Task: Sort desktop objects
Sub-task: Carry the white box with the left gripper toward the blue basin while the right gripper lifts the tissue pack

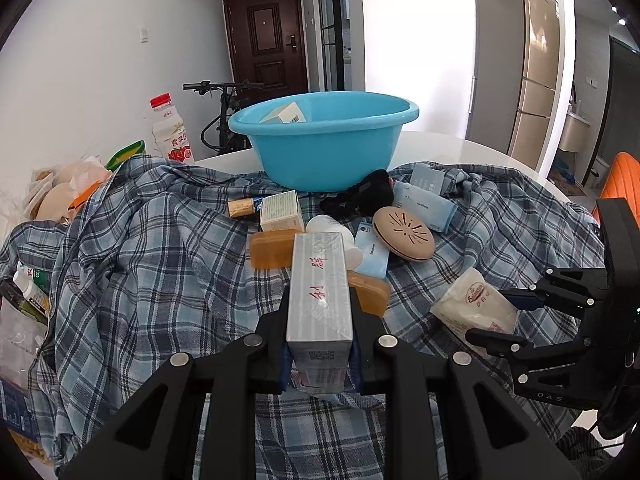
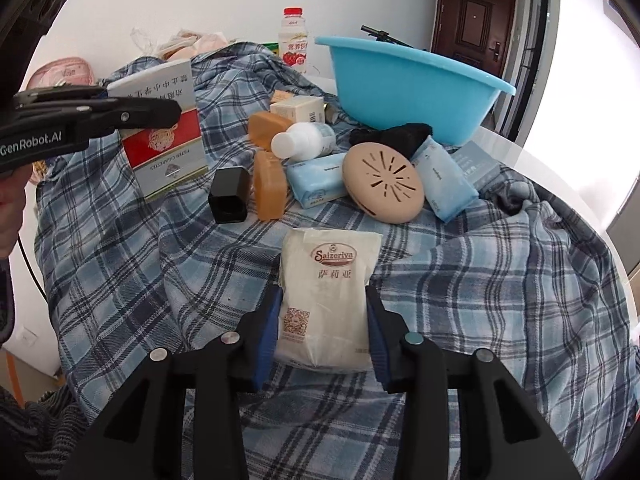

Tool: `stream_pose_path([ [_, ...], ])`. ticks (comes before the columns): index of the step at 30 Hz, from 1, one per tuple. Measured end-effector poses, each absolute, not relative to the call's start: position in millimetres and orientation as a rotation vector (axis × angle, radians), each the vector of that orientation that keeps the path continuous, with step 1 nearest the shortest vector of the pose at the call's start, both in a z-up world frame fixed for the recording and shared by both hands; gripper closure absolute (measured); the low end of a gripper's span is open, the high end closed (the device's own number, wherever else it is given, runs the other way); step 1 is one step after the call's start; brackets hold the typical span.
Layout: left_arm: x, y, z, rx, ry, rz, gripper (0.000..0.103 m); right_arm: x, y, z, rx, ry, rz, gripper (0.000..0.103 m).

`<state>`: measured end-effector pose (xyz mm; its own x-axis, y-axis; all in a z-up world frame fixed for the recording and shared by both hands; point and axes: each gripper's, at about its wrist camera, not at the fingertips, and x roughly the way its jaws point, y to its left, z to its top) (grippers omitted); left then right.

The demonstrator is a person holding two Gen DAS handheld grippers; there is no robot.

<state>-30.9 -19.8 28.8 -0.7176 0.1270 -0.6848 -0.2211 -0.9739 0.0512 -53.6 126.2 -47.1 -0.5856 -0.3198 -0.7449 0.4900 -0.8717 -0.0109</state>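
My left gripper (image 1: 320,304) is shut on a long silver carton (image 1: 318,264) with red characters, held above the plaid cloth (image 1: 140,260). In the right wrist view the same carton (image 2: 168,148) shows its red and white face at the left, in the left gripper (image 2: 140,100). My right gripper (image 2: 323,300) has its blue pads pressed against both sides of a white Saizeriya packet (image 2: 330,256) lying on the cloth. The left wrist view shows that packet (image 1: 468,296) in the right gripper (image 1: 490,314) at the right. A blue basin (image 1: 324,148) stands behind, with a small box (image 1: 286,114) inside.
Between grippers and basin lie a beige round disc (image 2: 382,182), orange soap bars (image 2: 270,190), a white bottle (image 2: 302,142), blue tissue packs (image 2: 318,184), a black box (image 2: 229,194) and a black cloth (image 2: 390,134). A milk bottle (image 1: 170,132) and bags stand at the far left.
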Motion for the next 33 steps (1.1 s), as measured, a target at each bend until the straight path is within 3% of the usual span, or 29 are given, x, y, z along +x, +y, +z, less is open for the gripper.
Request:
stream_pose_path([
  [5,-35,-19,29,-1.104,0.169,2.737,0.08,-55,141,-38,1.072,0.175,-2.467,0.065],
  [33,-40,9,67,-1.007,0.151,2.746,0.08,-59,171,32,0.856,0.029,-2.607,0.067],
])
